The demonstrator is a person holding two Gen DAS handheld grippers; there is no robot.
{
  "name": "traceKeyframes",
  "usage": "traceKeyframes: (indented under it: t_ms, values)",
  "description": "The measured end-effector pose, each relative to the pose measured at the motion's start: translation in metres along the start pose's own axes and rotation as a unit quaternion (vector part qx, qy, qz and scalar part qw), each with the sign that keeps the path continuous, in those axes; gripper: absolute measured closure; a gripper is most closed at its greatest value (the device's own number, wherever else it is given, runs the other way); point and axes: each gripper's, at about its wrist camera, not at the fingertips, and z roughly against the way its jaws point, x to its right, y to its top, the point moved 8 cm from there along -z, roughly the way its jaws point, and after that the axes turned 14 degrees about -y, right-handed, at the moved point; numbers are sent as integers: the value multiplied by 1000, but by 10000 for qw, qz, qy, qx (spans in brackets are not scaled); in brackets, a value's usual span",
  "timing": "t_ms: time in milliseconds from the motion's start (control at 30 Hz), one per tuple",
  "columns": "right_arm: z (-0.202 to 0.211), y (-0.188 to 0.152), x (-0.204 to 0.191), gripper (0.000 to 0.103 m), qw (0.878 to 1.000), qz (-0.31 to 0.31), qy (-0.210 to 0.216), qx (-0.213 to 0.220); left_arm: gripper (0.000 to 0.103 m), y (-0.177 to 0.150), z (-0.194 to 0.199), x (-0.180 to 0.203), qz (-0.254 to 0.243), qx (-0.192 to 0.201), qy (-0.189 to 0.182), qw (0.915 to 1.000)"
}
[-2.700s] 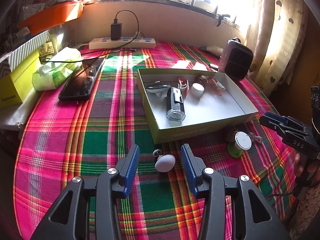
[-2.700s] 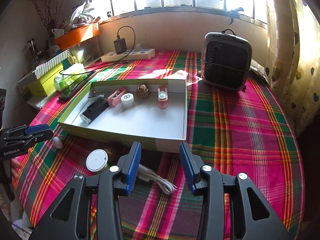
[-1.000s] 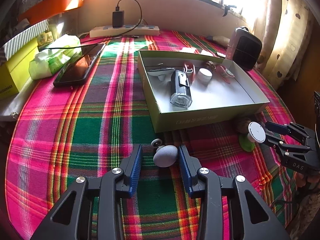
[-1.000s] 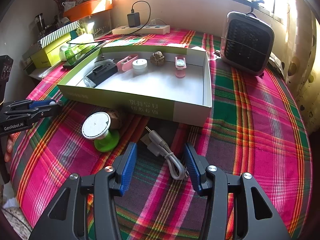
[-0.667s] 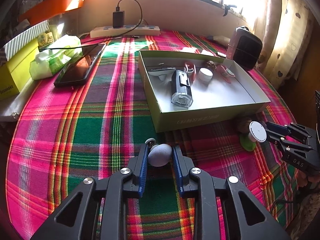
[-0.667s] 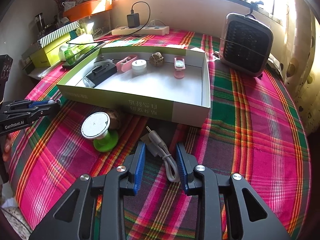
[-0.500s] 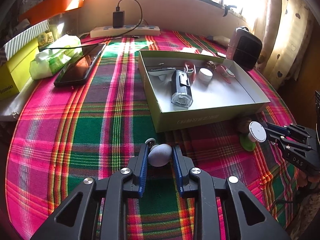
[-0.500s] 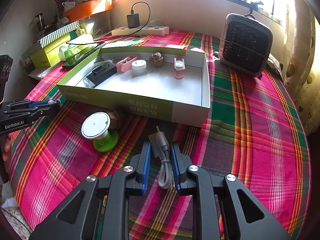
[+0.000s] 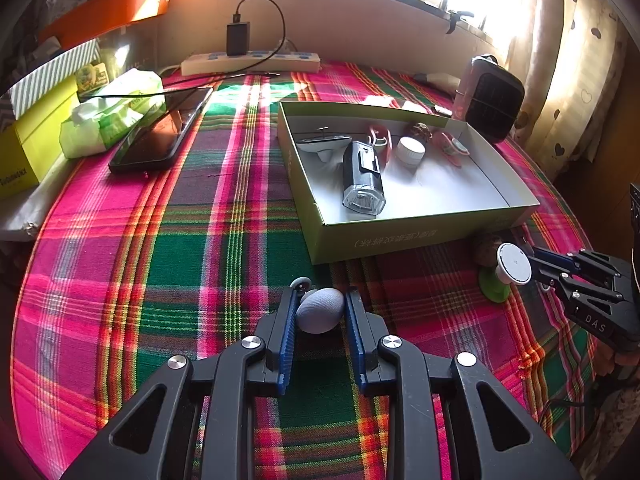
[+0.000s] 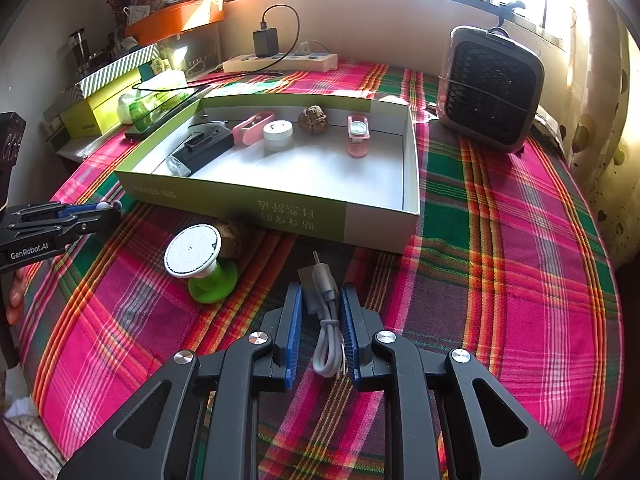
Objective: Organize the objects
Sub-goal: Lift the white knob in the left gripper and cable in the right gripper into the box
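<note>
Two grippers grip at six o'clock of their views: the left gripper [image 9: 320,304] pinches a grey egg-shaped object [image 9: 320,310], the right gripper [image 10: 320,300] a grey USB cable [image 10: 326,312], both on the plaid tablecloth [image 9: 180,264] before the green box [image 10: 280,204].

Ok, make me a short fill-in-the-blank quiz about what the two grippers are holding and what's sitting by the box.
1. The left gripper is shut on a grey ____-shaped object.
2. The right gripper is shut on a grey ____.
3. The white disc outside the box stands on a ____ base.

Missing words: egg; cable; green
</note>
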Motion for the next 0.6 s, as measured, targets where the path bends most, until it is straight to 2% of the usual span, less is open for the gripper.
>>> traceKeyframes:
  t_ms: [600]
  values:
    - [9, 8, 5, 83, 9997, -177, 17, 139, 81, 13, 19, 15, -180, 274, -140, 9994]
